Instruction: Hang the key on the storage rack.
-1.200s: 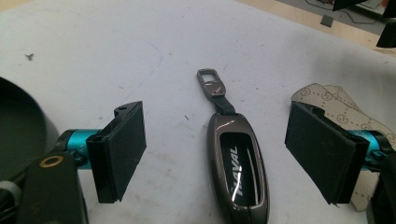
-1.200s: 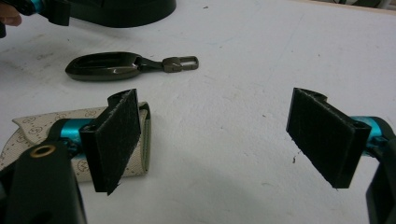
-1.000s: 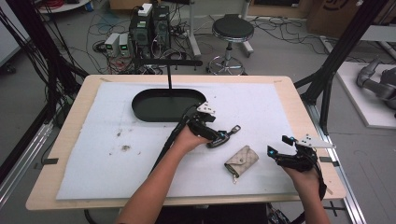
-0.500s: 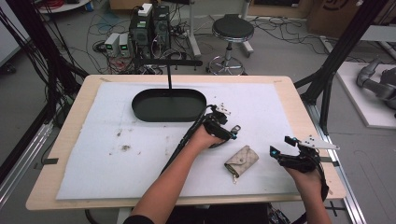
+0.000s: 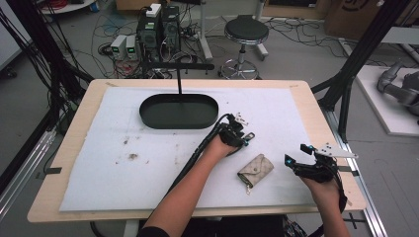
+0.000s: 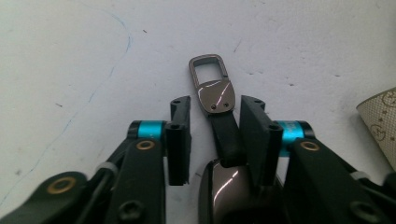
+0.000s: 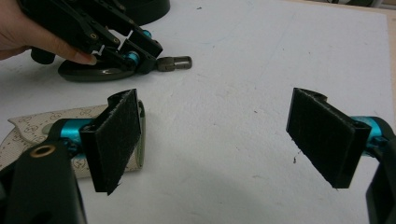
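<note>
A dark glossy key fob with a black strap and a metal clasp lies on the white mat right of centre. My left gripper is lowered over it, and its jaws have just been closing with the strap between them. The right-hand pad touches the strap, while a gap remains at the other pad. From above, the left gripper sits just above a beige patterned pouch. My right gripper stands wide open with nothing between its pads, right of the pouch.
A black oval tray sits at the back centre of the mat, with a thin black stand rising behind it. Small dark crumbs mark the mat's left half. The table's right edge is close to the right hand.
The left gripper has moved right and down onto the key fob, and its jaws have narrowed around the strap. The right gripper and the pouch have stayed put.
</note>
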A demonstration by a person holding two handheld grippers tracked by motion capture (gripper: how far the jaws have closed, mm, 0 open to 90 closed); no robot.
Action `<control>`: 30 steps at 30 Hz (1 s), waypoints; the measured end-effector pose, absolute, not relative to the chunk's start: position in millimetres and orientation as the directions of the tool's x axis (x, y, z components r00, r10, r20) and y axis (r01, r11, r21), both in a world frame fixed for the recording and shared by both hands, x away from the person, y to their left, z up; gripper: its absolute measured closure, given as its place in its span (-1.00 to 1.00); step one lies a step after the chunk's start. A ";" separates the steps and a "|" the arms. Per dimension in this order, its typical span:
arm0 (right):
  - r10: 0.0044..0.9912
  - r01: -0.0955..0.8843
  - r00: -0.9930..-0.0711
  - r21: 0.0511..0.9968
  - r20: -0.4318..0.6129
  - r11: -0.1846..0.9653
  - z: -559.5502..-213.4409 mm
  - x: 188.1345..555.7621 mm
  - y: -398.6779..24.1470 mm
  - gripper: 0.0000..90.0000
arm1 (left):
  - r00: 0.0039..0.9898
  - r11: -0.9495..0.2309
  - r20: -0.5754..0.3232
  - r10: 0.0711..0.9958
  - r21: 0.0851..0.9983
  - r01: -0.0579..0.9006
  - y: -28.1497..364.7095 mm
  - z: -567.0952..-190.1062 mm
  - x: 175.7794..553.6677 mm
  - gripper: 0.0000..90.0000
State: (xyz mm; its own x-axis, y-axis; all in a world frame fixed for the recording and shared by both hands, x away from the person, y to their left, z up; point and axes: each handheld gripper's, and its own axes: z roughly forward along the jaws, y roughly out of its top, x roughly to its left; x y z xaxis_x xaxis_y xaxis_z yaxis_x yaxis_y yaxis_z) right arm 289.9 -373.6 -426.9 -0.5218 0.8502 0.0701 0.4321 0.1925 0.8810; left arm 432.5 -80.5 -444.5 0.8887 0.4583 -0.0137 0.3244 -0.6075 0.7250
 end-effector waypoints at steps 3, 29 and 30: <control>0.851 0.431 -0.520 0.882 0.069 0.192 -426.8 289.8 -373.9 -0.59 | 0.893 -0.616 -0.006 0.451 0.722 0.316 -81.3 -444.2 431.1 0.68; 0.839 0.426 -0.541 0.880 0.061 0.211 -427.8 292.2 -365.6 -0.59 | 0.890 -0.496 0.024 0.456 0.837 0.231 -25.4 -382.4 413.2 0.94; 0.837 0.425 -0.543 0.880 0.060 0.213 -427.9 292.7 -364.7 -0.59 | 0.890 -0.496 0.024 0.456 0.837 0.231 -25.4 -382.4 413.2 0.94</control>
